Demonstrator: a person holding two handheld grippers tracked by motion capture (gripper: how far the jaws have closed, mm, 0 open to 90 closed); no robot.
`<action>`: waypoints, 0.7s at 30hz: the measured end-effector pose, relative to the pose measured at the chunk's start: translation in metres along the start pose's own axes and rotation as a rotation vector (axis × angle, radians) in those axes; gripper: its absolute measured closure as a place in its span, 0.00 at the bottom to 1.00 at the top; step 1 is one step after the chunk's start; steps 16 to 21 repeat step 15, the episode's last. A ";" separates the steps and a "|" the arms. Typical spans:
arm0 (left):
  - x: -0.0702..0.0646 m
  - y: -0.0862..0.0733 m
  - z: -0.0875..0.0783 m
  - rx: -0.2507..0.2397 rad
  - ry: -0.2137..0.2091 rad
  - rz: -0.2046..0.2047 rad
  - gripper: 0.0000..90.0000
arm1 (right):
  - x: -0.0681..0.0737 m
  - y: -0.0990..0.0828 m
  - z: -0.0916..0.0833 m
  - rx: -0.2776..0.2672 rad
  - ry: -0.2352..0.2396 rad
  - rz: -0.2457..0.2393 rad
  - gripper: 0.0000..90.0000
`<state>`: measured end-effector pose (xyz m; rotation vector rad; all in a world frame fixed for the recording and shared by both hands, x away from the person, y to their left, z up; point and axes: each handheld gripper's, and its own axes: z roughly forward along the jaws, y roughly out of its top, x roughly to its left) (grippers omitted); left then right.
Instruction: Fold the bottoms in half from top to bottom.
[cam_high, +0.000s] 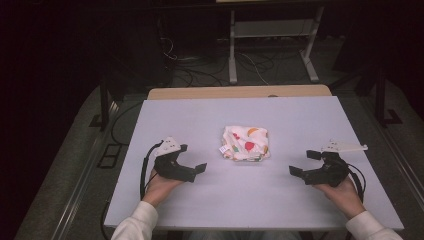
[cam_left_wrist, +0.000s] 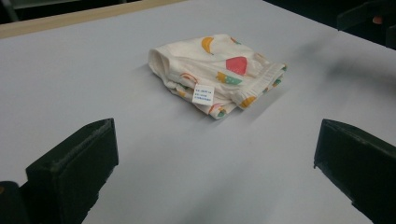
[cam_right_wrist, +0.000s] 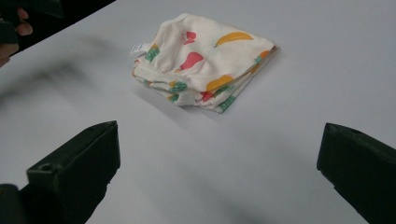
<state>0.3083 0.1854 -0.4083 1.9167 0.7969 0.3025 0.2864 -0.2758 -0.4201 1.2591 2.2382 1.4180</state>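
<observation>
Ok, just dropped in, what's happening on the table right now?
A person holds a gripper in each hand, resting on the white table. The left gripper and the right gripper sit on either side of a folded, fruit-patterned cloth, each facing it with jaws wide open. Neither touches the cloth, which lies at the table's middle, a small label showing at its edge.

One folded patterned cloth (cam_high: 245, 143) is counted on one pale table (cam_high: 210, 200). One white label (cam_left_wrist: 203, 94) is seen on the cloth. Two grippers are counted: left gripper (cam_high: 191, 157) and right gripper (cam_high: 304, 162), each with two jaws set wide apart.
</observation>
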 end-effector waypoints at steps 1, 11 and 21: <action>0.000 -0.001 -0.002 -0.006 0.002 -0.003 0.00 | 0.000 -0.001 0.000 0.002 0.004 0.001 0.00; -0.008 -0.018 -0.012 -0.012 -0.005 -0.011 0.00 | 0.006 -0.013 -0.005 0.008 0.000 -0.015 0.00; -0.011 -0.024 -0.016 -0.016 -0.008 -0.012 0.00 | 0.009 -0.018 -0.006 0.006 0.001 -0.030 0.00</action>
